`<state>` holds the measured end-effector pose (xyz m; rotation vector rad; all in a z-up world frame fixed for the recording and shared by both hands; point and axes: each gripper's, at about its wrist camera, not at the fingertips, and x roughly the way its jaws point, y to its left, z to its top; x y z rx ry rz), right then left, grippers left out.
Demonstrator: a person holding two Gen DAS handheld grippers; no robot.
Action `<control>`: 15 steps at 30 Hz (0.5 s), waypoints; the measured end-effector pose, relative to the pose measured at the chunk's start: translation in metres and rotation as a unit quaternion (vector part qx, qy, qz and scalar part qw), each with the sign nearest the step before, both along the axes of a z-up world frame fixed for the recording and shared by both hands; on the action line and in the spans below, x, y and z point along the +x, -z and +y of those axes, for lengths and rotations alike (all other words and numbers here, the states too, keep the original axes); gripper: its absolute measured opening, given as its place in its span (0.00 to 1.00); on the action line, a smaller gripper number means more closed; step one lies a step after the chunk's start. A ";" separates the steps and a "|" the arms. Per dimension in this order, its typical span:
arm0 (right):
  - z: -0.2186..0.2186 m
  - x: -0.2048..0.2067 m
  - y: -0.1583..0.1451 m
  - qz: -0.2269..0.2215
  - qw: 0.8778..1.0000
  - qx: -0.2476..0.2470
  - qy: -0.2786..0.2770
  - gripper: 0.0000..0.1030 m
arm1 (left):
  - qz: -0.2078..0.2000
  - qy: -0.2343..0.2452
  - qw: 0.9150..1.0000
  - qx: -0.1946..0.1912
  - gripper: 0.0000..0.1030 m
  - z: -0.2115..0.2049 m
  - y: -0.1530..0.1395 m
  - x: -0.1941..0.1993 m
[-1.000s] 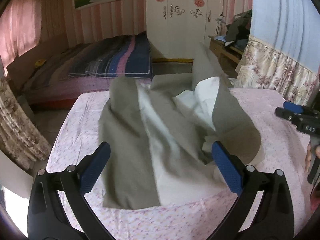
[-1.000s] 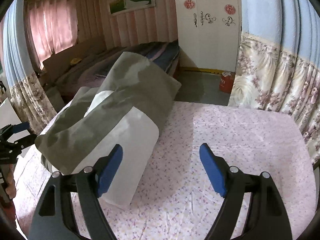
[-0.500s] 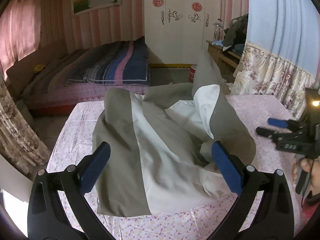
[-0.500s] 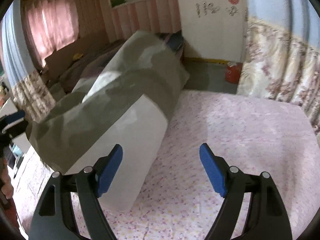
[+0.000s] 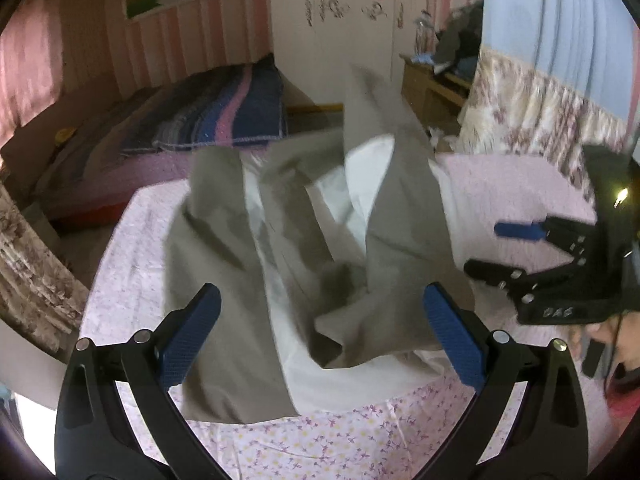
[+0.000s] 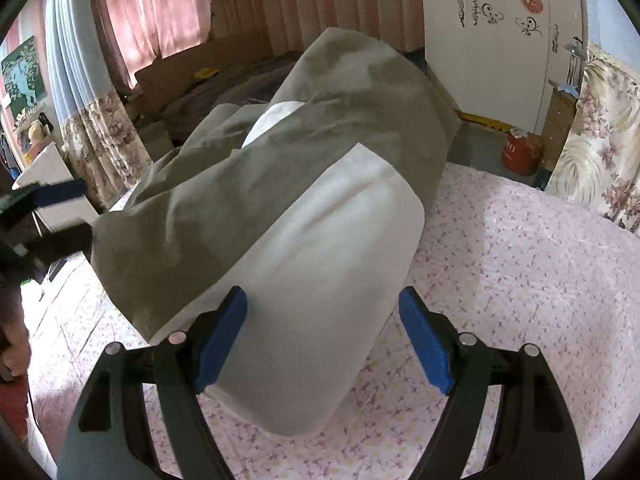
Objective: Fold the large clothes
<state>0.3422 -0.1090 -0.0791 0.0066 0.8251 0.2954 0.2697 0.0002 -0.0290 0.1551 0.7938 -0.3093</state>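
A large grey-and-white garment [image 5: 304, 248] lies crumpled on a table with a pink flowered cloth [image 5: 344, 440]. My left gripper [image 5: 320, 336] is open and empty, its blue pads on either side of the garment's near edge. My right gripper [image 6: 322, 340] is open and empty, straddling the white end of the garment [image 6: 312, 264]. The right gripper also shows at the right of the left wrist view [image 5: 520, 248], beside the garment. The left gripper shows blurred at the left edge of the right wrist view [image 6: 44, 216].
A bed with a striped blanket [image 5: 208, 120] stands beyond the table. A white wardrobe [image 6: 500, 40], a red canister [image 6: 520, 152] on the floor, flowered curtains [image 5: 532, 116] and a cluttered wooden desk [image 5: 436, 80] surround the table.
My right gripper has moved in toward the garment, and the white end now lies between its jaws. The left gripper has closed in on the garment's near edge. Both stay open.
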 end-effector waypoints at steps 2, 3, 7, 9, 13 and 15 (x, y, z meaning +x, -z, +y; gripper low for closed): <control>0.002 -0.001 -0.001 -0.002 1.000 -0.006 -0.002 0.77 | 0.011 0.014 1.000 -0.011 0.97 -0.001 0.010 0.004; 0.000 0.000 0.000 -0.002 1.000 -0.006 -0.002 0.77 | 0.013 0.020 1.000 -0.018 0.97 -0.001 0.013 0.004; -0.001 -0.001 -0.001 -0.003 1.000 -0.003 -0.002 0.77 | 0.020 0.031 0.998 -0.051 0.97 0.004 0.025 0.013; -0.002 -0.001 0.001 -0.002 1.000 -0.001 -0.003 0.77 | 0.024 0.045 0.996 -0.067 0.81 0.006 0.030 0.018; 0.000 0.001 0.002 -0.001 1.000 -0.008 -0.012 0.77 | 0.045 0.066 0.996 -0.048 0.51 -0.007 0.044 0.019; 0.001 -0.001 -0.003 -0.009 1.000 -0.018 -0.017 0.77 | 0.028 0.071 0.997 -0.022 0.47 -0.016 0.046 0.013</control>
